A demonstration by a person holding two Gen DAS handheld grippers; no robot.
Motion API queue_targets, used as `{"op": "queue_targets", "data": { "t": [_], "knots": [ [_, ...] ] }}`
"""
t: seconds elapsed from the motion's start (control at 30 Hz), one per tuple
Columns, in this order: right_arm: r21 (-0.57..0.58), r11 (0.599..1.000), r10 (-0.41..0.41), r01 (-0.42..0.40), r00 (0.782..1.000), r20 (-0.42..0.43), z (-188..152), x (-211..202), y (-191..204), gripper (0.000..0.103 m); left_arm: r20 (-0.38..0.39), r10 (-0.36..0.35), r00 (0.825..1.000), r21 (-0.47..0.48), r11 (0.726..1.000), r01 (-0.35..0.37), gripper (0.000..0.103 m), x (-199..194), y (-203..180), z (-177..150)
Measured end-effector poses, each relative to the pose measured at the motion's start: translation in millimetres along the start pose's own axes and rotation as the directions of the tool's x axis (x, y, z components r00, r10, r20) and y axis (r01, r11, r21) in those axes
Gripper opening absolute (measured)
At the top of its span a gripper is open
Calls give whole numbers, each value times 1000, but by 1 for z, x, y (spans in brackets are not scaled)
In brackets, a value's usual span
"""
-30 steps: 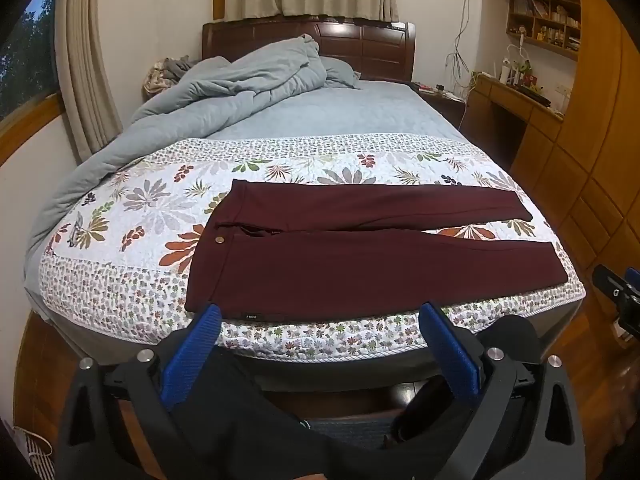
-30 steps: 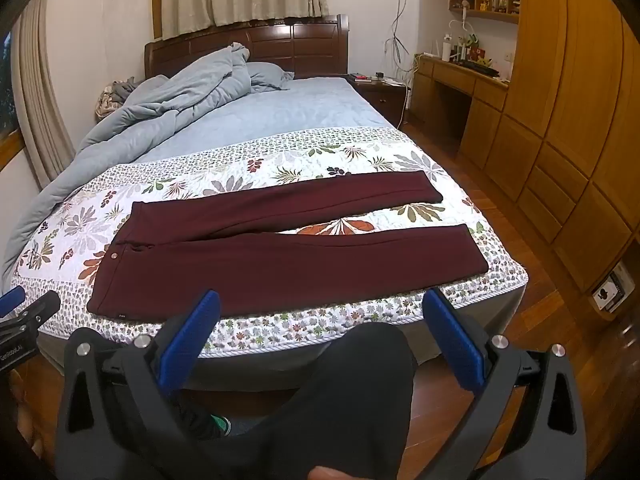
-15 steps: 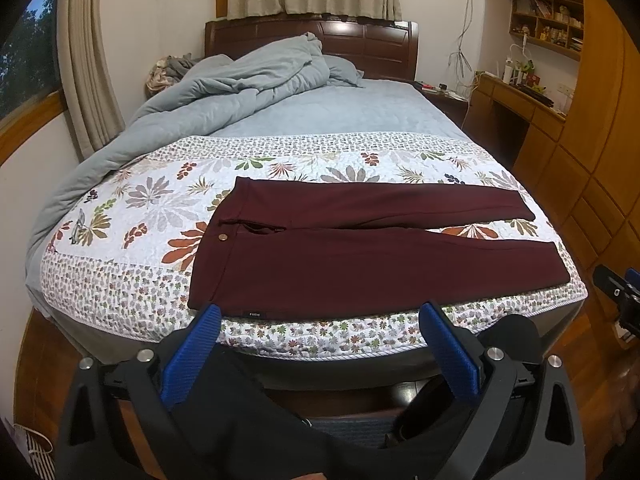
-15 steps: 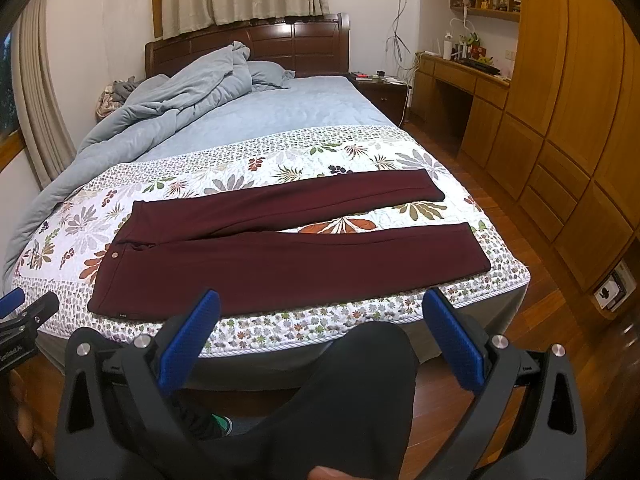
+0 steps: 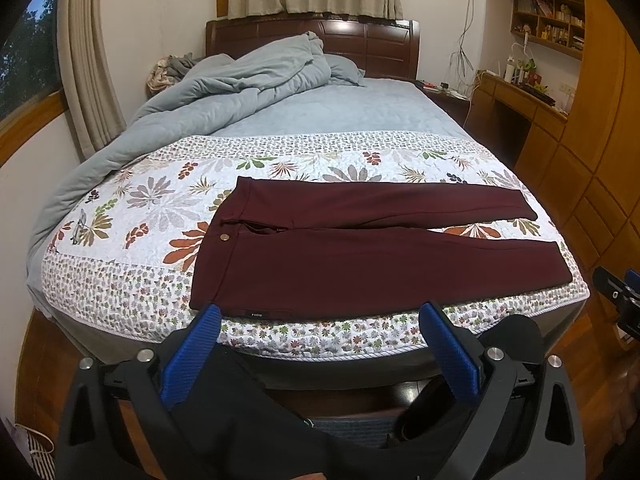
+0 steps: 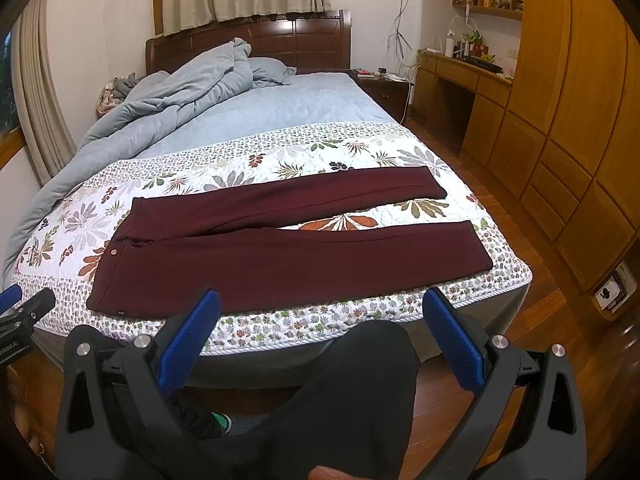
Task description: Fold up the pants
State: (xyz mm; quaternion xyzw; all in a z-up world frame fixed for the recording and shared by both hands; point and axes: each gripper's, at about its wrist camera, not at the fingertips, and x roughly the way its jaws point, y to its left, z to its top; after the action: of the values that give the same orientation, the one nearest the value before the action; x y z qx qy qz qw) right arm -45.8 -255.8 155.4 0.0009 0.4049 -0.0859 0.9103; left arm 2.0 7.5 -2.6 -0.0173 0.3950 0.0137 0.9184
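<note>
- Two tools are held short of the bed, neither touching cloth: the left tool (image 5: pixel 318 350) is seen with its blue fingers (image 5: pixel 191 354) spread wide apart and nothing between them.
- At ten o'clock in the left wrist view a rumpled grey duvet (image 5: pixel 224 96) is heaped toward the headboard, well apart from the work.
- The pants (image 5: pixel 360 256) are laid flat across the floral quilt (image 5: pixel 132 216) near the foot of the bed, waistband toward nine o'clock and cuffs toward three o'clock; a small brass button (image 5: pixel 225 236) is seen at the waist.
- The two legs are spread in a narrow V, the near leg (image 6: pixel 320 264) running along the quilt's front edge, the far leg (image 6: pixel 304 200) angled toward one o'clock.
- The right tool (image 6: pixel 320 340) is likewise held wide apart and empty, low at six o'clock in its own view.
- No fold is yet made; the step in hand is judged to be the approach.
- For the next move, one leg would probably need to be gripped at waist and cuff and laid over the other, edges matched.
</note>
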Motion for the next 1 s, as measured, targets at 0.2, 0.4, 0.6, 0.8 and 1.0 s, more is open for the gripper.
{"op": "queue_targets", "data": {
  "t": [0.2, 0.4, 0.6, 0.8, 1.0],
  "knots": [
    [0, 1000, 1, -1, 1000, -2, 0, 1, -1, 101, -5, 3, 1000, 3, 1000, -3, 99, 2, -2, 1],
    [3, 1000, 1, -1, 1000, -9, -1, 5, -3, 101, -10, 3, 1000, 4, 1000, -3, 99, 4, -3, 1],
    [6, 1000, 3, -3, 1000, -12, -1, 8, -2, 101, -12, 3, 1000, 4, 1000, -3, 99, 4, -5, 0],
    [5, 1000, 3, -3, 1000, -11, -1, 7, -2, 101, -9, 2, 1000, 2, 1000, -2, 99, 4, -4, -1],
    [4, 1000, 2, -2, 1000, -10, -1, 7, -2, 101, -7, 4, 1000, 0, 1000, -4, 99, 3, -3, -1]
  ]
}}
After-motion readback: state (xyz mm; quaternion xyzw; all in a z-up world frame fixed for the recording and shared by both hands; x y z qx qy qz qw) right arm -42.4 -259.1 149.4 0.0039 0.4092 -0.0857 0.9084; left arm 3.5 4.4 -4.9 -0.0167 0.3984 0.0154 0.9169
